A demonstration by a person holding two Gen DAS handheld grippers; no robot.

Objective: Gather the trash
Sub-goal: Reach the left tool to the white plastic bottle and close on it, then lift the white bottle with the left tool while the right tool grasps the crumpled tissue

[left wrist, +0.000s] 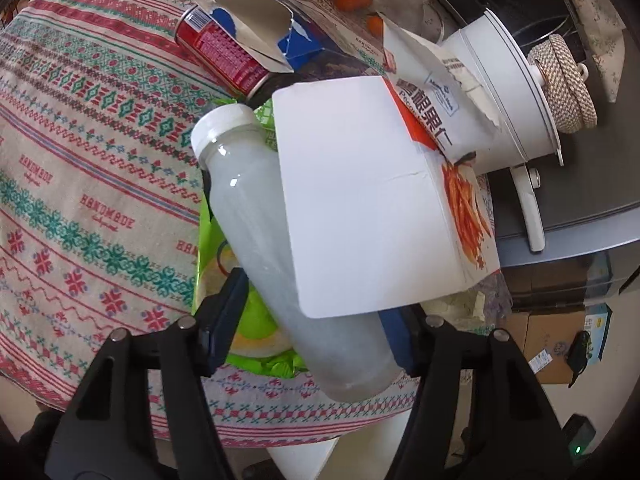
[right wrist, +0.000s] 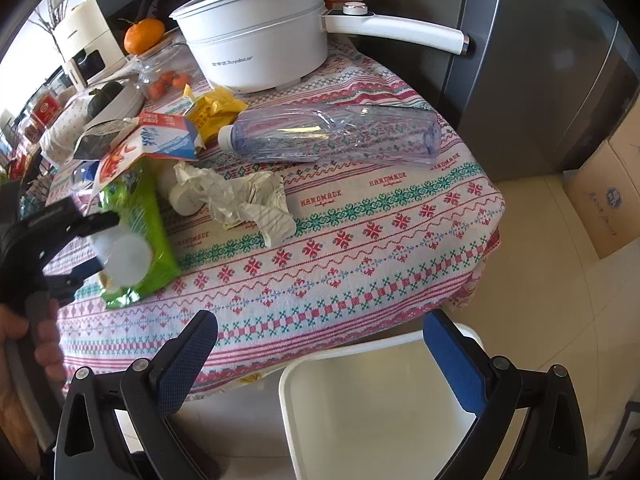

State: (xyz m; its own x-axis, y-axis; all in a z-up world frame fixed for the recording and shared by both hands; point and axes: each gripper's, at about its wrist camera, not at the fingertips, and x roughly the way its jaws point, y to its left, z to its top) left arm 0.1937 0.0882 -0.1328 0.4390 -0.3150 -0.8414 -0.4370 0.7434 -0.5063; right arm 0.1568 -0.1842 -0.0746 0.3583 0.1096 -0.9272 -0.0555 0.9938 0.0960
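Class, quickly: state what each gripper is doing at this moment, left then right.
Left gripper: shut on the frosted white-capped bottle.
Right gripper: open, holding nothing, above the white bin.

On the bench (right wrist: 360, 216): 2 bottles, 1 frosted (left wrist: 280, 248) and 1 clear (right wrist: 336, 136); 1 red can (left wrist: 218, 50); 1 white pot (right wrist: 256, 40); 1 green packet (right wrist: 140, 216); 1 yellow packet (right wrist: 216, 110); 1 crumpled paper (right wrist: 244, 200); 1 white bin (right wrist: 380, 408) below; 2 hand-held grippers, left (left wrist: 312, 344) and right (right wrist: 320, 364).
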